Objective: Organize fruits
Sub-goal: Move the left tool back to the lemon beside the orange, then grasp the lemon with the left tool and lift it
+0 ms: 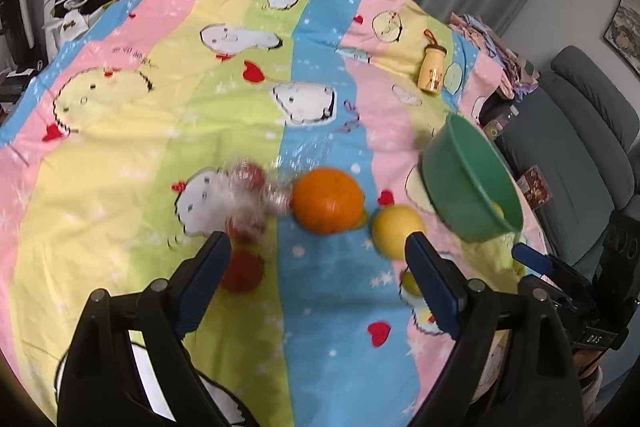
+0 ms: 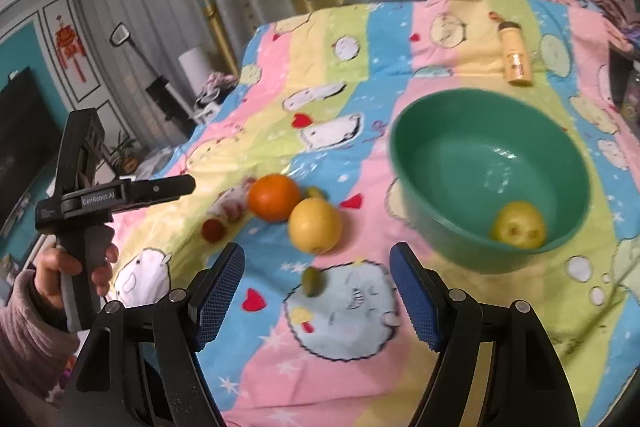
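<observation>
From your left wrist, your left gripper (image 1: 318, 247) has its jaws wide apart with nothing in them. The orange (image 1: 327, 200) sits on the striped sheet (image 1: 120, 155) just ahead of the gap. It looks round, firm and a bit heavy, so I think you should pinch it across its fat middle. The red tomato (image 1: 242, 269) touches the left jaw's tip and is half hidden. It may be soft. The wrapped red bits (image 1: 248, 193) are too blurry to name.

From your right wrist, your right gripper (image 2: 318, 261) is also loose and empty. The yellow fruit (image 2: 315, 225) lies just ahead of the jaws. A small green fruit (image 2: 313, 281) lies between them. The green bowl (image 2: 420, 167), ahead and right, holds one yellow-green fruit (image 2: 519, 230).
</observation>
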